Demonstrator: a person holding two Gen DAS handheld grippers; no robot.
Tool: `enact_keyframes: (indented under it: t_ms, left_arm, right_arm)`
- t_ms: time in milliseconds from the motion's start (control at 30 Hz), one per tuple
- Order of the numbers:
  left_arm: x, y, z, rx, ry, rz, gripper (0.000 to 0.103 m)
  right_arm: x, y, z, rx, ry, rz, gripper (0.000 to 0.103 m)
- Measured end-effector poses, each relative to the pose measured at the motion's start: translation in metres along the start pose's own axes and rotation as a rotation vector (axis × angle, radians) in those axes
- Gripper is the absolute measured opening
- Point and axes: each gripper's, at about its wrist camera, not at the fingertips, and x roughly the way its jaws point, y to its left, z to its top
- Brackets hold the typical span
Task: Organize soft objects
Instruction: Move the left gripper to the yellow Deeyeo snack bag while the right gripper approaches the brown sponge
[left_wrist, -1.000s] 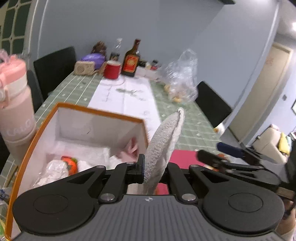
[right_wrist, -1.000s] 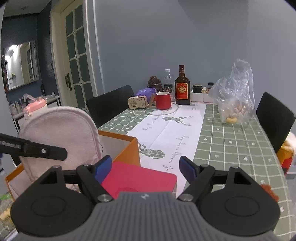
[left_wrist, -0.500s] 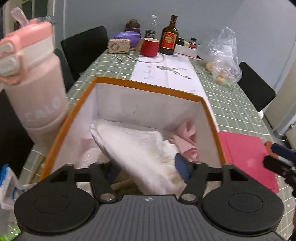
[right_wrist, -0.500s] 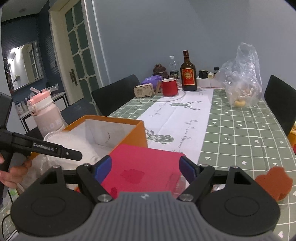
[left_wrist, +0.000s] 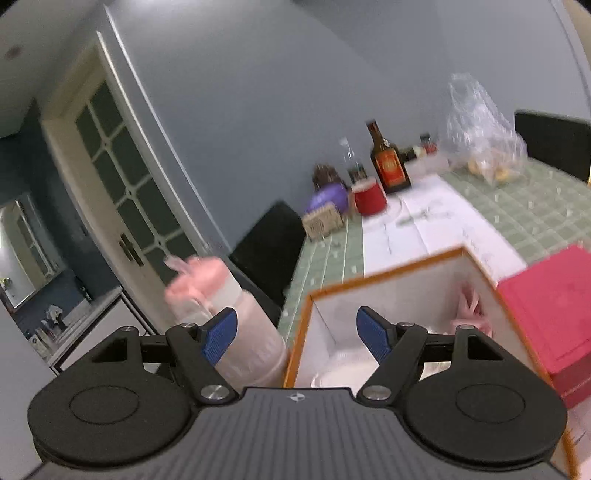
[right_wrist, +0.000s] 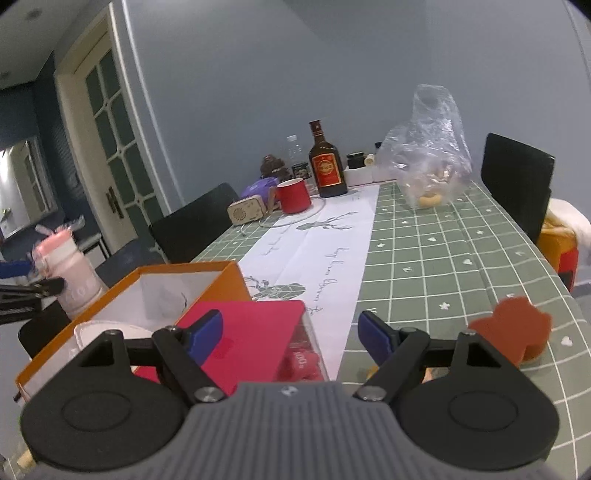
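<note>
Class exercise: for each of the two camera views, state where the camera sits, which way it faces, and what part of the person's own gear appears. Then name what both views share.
Left wrist view: sits on the left gripper, tilted, facing the orange box and pink bottle; its blue-padded fingers, jaws just opened, hold nothing.
Right wrist view: sits on the right gripper, facing along the green table over the red lid; its open, empty fingers show, with the left gripper's tip at the left edge.
Shared: box, bottle, lid, red mug, brown bottle, plastic bag.

Motion is blurring the pink bottle (left_wrist: 218, 306); the gripper body is hiding the orange box (left_wrist: 391, 269) floor and most of the white cloth (left_wrist: 351, 369).
</note>
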Motion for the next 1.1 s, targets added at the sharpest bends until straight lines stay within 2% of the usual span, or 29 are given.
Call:
enact_keyframes:
  t_ms: [200,367,533,600,700,767,867,1000,1100]
  left_arm:
    - [-0.047,0.01,0.02,-0.087,-0.059,-0.213,0.087]
    - [-0.077,0.0,0.033,-0.13,-0.116,-0.29,0.087]
    - [-0.09,-0.017,0.044,-0.164,-0.091,-0.425,0.083]
    - [-0.091,-0.029,0.048,-0.156,-0.068,-0.47,0.083]
    - [-0.093,-0.057,0.055,-0.048,-0.053,-0.515,0.081]
    - [-0.096,-0.079,0.055,0.027,-0.068,-0.539,0.08]
    - [-0.099,-0.105,0.052,0.018,-0.107,-0.563,0.08]
    - [-0.098,-0.136,0.047,-0.033,-0.086,-0.599,0.08]
    - [-0.1,-0.164,0.039,-0.038,-0.099,-0.572,0.08]
  right_arm:
    - [-0.017,-0.018,-0.007,-0.047,-0.054,-0.075,0.084]
    - [-0.027,-0.045,-0.013,-0.016,-0.068,-0.121,0.085]
    - [-0.039,-0.075,-0.021,-0.021,-0.141,-0.236,0.093]
    - [-0.04,-0.096,-0.024,0.087,-0.159,-0.231,0.093]
    - [-0.035,-0.127,-0.034,0.251,-0.151,-0.186,0.093]
    - [-0.031,-0.135,-0.038,0.24,-0.118,-0.235,0.093]
    - [-0.035,-0.136,-0.042,0.176,-0.129,-0.332,0.093]
    - [-0.04,-0.146,-0.043,0.24,-0.13,-0.292,0.093]
    - [-0.04,-0.153,-0.043,0.242,-0.128,-0.324,0.093]
